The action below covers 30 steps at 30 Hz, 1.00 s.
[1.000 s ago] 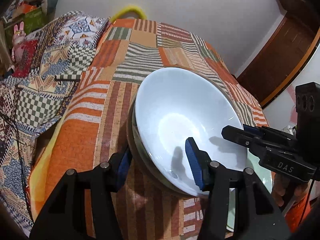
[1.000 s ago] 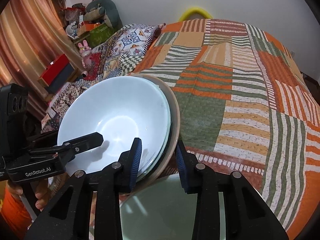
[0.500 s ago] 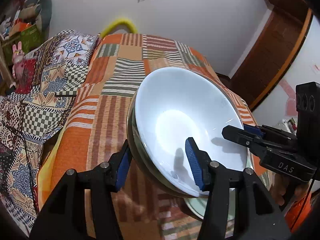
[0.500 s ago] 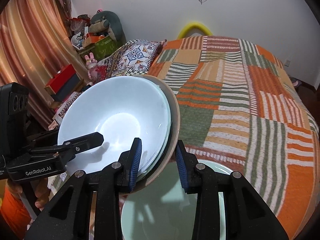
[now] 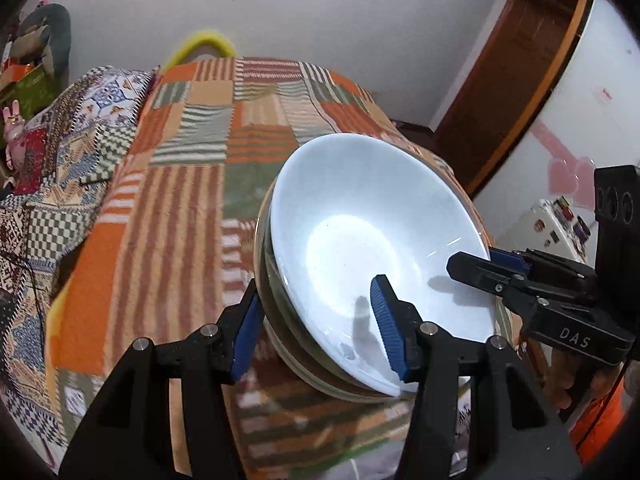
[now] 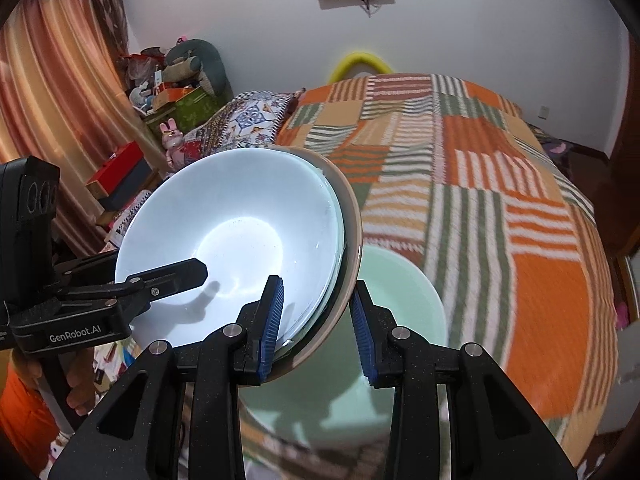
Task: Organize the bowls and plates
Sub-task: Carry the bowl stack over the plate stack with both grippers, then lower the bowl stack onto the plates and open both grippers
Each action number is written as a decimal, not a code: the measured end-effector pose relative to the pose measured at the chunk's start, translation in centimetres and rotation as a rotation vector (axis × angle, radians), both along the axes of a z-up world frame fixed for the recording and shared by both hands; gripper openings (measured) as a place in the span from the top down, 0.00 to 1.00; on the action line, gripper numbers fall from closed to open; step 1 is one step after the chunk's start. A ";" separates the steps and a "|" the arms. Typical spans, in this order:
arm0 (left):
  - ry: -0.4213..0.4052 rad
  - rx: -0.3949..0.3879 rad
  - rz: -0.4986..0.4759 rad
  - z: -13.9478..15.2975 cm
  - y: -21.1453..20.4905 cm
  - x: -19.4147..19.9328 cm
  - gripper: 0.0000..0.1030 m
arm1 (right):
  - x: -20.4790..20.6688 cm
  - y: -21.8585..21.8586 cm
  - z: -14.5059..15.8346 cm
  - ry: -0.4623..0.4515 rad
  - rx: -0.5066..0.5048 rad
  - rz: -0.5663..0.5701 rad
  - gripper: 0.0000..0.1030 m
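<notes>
Left gripper [image 5: 316, 328]: jaws spread moderately, straddling the near rim of a nested stack of bowls [image 5: 376, 248]. Inner blue pad [image 5: 384, 328] inside the white top bowl, outer pad [image 5: 246, 330] outside the lowest one. Pad contact with the rim not fully verifiable; stack raised clear of the patchwork bedspread [image 5: 180, 200], so grip taken as bearing load.

Right gripper [image 6: 318, 326]: same stack [image 6: 240, 240] straddled at the opposite rim. Left pad [image 6: 272, 320] against the white interior; right pad [image 6: 362, 332] outside the tan outer bowl, a slight gap apparent.

Stack tilted, held between both grippers above the bed. Pale green plate [image 6: 400, 300] lying below, on the bedspread [image 6: 500, 220] near its front edge, apart from the stack.

Stuffed toys and boxes [image 6: 176, 92] by the curtain, well apart.
</notes>
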<state>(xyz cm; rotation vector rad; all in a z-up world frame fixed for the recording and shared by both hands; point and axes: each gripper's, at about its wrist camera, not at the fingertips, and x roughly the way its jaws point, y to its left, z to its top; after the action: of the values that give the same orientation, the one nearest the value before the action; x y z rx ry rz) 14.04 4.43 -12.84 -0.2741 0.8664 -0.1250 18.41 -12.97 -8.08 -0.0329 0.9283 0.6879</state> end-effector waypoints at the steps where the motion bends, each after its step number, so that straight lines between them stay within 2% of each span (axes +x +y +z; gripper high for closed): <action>1: 0.009 -0.007 -0.006 -0.4 -0.5 -0.2 0.48 | -0.4 -0.5 -0.2 0.003 -0.005 -0.006 0.70; 8: 0.043 -0.022 -0.028 -2.2 -2.4 -0.1 0.48 | -1.2 -2.4 -1.6 0.036 -0.023 -0.039 0.70; 16: 0.096 -0.028 -0.043 -4.0 -2.7 1.2 0.48 | -0.7 -3.1 -3.1 0.074 -0.034 -0.058 0.70; 24: 0.104 -0.017 -0.067 -4.1 -2.6 1.8 0.48 | -0.6 -2.8 -3.5 0.078 -0.046 -0.051 0.70; 30: 0.099 -0.058 -0.080 -4.3 -2.3 2.2 0.46 | -0.3 -3.1 -4.4 0.105 -0.030 -0.070 0.64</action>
<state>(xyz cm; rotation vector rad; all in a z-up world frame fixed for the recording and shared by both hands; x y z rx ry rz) 16.23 2.12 -17.10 -0.3025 0.9736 -0.2125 18.11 -16.08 -12.49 0.0087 1.0363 0.6155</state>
